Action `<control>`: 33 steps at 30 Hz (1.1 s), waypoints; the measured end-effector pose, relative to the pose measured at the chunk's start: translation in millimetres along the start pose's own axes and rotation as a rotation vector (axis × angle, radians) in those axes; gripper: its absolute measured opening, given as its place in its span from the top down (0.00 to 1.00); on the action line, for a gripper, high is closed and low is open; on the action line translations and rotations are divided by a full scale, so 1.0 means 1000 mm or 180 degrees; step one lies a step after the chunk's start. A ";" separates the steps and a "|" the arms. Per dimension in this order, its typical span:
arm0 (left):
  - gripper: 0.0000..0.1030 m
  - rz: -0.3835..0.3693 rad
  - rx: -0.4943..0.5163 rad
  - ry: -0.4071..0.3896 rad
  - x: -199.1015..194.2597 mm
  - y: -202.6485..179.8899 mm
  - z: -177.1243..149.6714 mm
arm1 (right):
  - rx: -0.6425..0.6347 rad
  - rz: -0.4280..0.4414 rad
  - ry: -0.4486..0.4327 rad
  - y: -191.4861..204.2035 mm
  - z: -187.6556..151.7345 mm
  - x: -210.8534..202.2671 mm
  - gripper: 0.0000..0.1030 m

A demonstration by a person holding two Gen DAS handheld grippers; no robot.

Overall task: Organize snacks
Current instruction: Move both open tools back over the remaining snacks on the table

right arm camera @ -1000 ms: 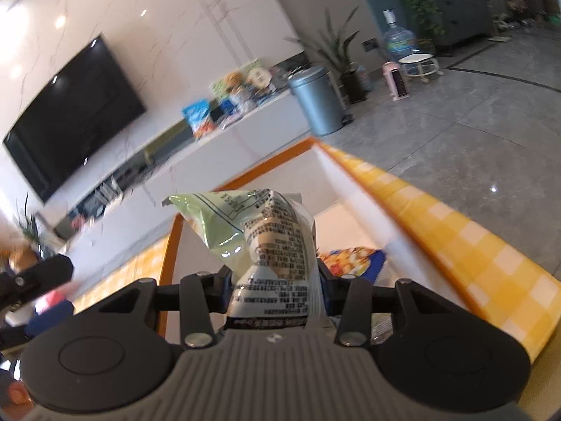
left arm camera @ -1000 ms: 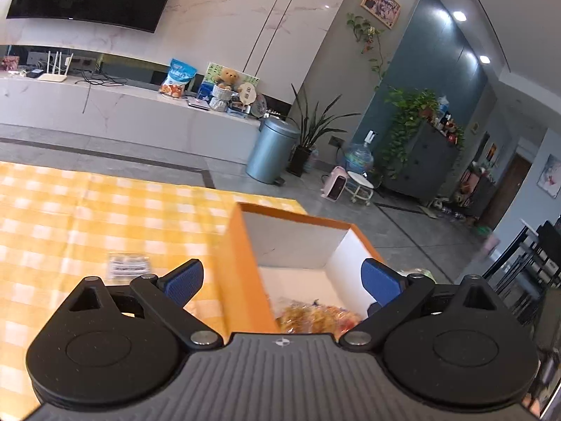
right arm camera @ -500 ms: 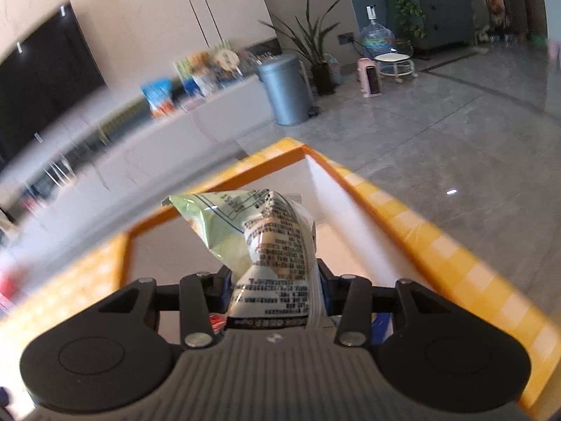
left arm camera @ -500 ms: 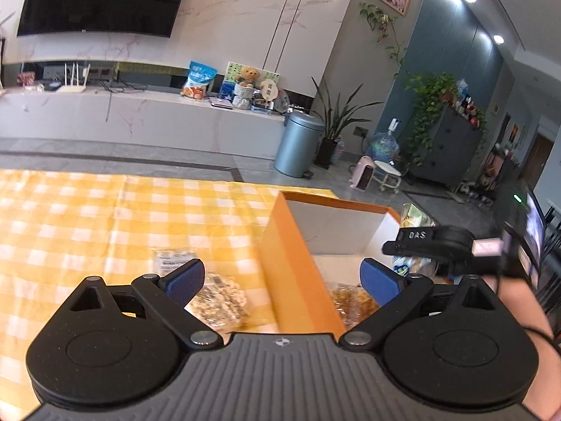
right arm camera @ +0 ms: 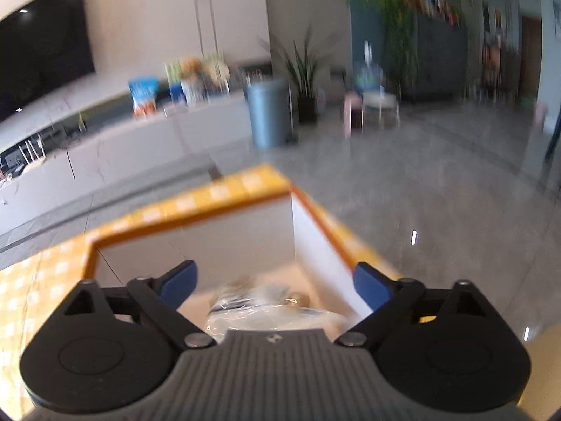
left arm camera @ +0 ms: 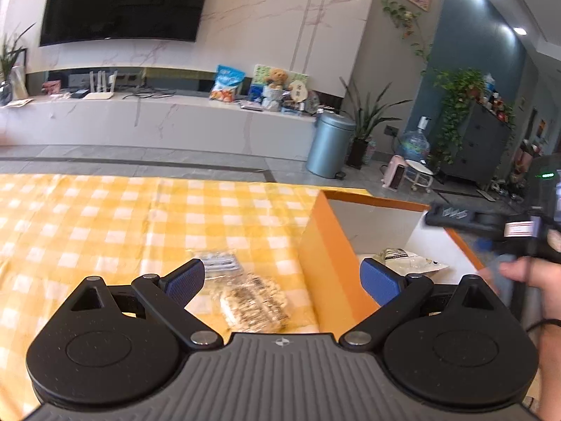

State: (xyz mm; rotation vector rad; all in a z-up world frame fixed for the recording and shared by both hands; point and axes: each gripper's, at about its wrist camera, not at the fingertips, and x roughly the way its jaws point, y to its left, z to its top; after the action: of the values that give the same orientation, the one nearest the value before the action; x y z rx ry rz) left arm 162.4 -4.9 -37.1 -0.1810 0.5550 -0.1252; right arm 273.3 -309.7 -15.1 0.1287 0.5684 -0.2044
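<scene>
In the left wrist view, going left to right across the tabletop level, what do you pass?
Checked tablecloth → clear snack packets → orange box wall → pale snack bag inside the box → the person's hand with the right hand-held gripper, its jaws opening.

I am operating in a home living room. Indicators: wall-mounted television [left arm camera: 119,1], marble media console [left arm camera: 157,119], houseplants [left arm camera: 459,105], checkered tablecloth [left arm camera: 105,217].
</scene>
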 end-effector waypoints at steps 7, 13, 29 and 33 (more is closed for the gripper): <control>0.00 0.0466 -0.0153 0.0154 -0.012 0.033 0.004 | 0.0010 0.0883 -0.0668 -0.001 -0.004 -0.067 0.03; 0.00 0.0487 -0.0462 0.0148 -0.025 0.071 0.006 | -0.0129 0.1396 -0.0520 0.035 -0.012 -0.092 0.03; 0.00 0.0795 -0.0657 0.0326 -0.018 0.134 -0.007 | -0.0967 0.1638 0.0154 0.168 -0.061 -0.080 0.07; 0.00 0.0850 -0.0651 0.0431 -0.009 0.143 -0.013 | -0.1031 0.1432 0.0458 0.179 -0.076 -0.055 0.08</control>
State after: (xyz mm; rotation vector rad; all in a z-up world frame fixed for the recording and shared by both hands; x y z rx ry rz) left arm 157.2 134.8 -72.9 -0.2969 0.7220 0.1808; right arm 229.2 -113.6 -36.9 -0.0456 0.6928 0.3365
